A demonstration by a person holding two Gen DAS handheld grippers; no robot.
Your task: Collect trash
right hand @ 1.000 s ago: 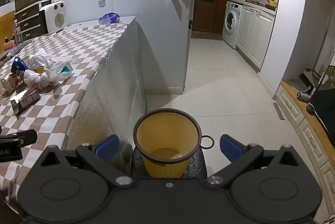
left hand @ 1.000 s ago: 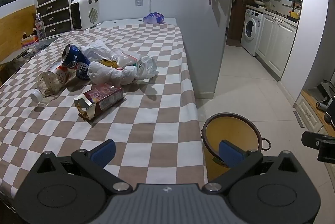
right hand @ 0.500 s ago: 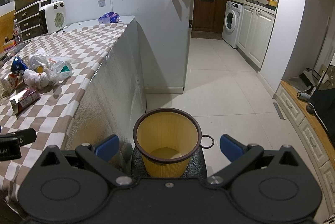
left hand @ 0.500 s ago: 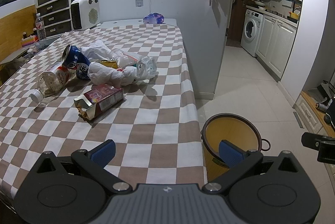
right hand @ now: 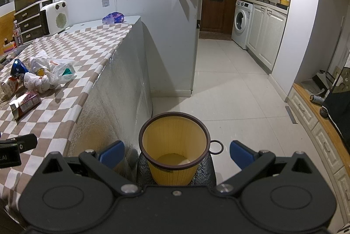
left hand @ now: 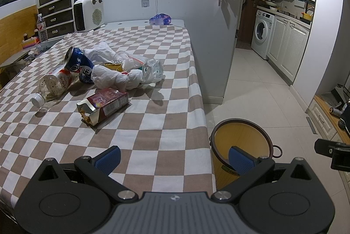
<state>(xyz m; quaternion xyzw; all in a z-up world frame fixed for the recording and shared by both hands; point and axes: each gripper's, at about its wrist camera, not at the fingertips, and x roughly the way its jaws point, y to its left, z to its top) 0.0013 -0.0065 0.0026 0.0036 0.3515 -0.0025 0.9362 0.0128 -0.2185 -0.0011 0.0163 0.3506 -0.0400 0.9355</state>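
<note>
Trash lies in a heap on the checkered table (left hand: 153, 124): a torn snack box (left hand: 102, 105), a clear plastic bottle (left hand: 52, 85), a blue can (left hand: 78, 63), crumpled white bags (left hand: 113, 78) and a clear bag (left hand: 151, 72). A yellow bin (left hand: 240, 142) with a dark rim stands on the floor at the table's right edge. My left gripper (left hand: 175, 158) hovers open over the table's near corner, well short of the heap. My right gripper (right hand: 176, 152) is open above the yellow bin (right hand: 175, 146), holding nothing. The heap (right hand: 43, 76) shows at the left of the right wrist view.
A white heater (left hand: 88, 13), a drawer unit (left hand: 59, 15) and a water bottle (left hand: 41, 28) stand at the table's far end, with a purple packet (left hand: 160, 19) near the wall. Tiled floor (right hand: 229, 92) runs right toward a washing machine (right hand: 240, 24) and white cabinets.
Almost nothing differs; both grippers stay open and hold their places, with only a slight drift of the views.
</note>
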